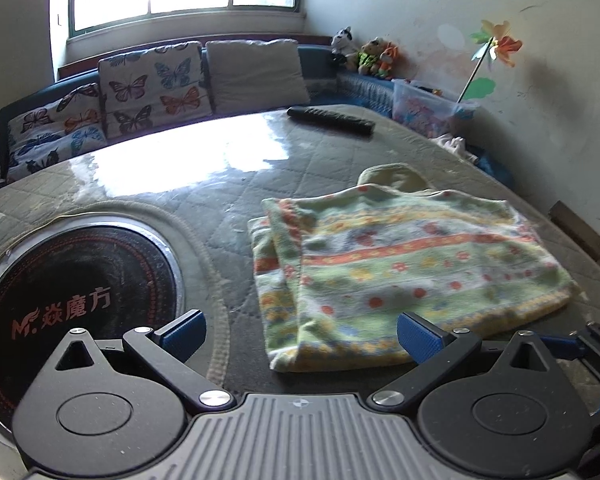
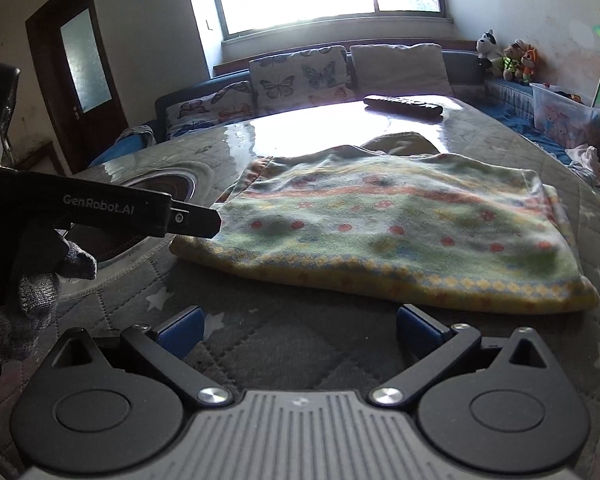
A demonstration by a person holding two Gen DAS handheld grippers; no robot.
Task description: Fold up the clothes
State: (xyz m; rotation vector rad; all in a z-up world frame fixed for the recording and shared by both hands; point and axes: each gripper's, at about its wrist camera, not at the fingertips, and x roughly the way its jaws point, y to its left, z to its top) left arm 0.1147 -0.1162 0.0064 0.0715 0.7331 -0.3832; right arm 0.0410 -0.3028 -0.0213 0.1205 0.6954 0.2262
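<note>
Flowery top (image 1: 400, 272): lay flat and already folded small on the tabletop (image 1: 220, 200), at the middle right of the left view and across the middle of the right view. Looked close to done, with maybe one more fold left.

Left gripper (image 1: 300, 332): jaws wide apart, held nothing, sat low at the near left edge of the cloth.

Right gripper (image 2: 300, 328): jaws wide apart too, held nothing, stopped just short of the near edge.

Best way, at a guess: slid one jaw under all the layers at each near corner, pinched tight, lifted both sides together, laid them evenly onto the far edge.

Soft, thick cloth, so likely to bunch if only the top layer got caught. Better kept off the round black cooker (image 1: 80, 280) at lower left.
</note>
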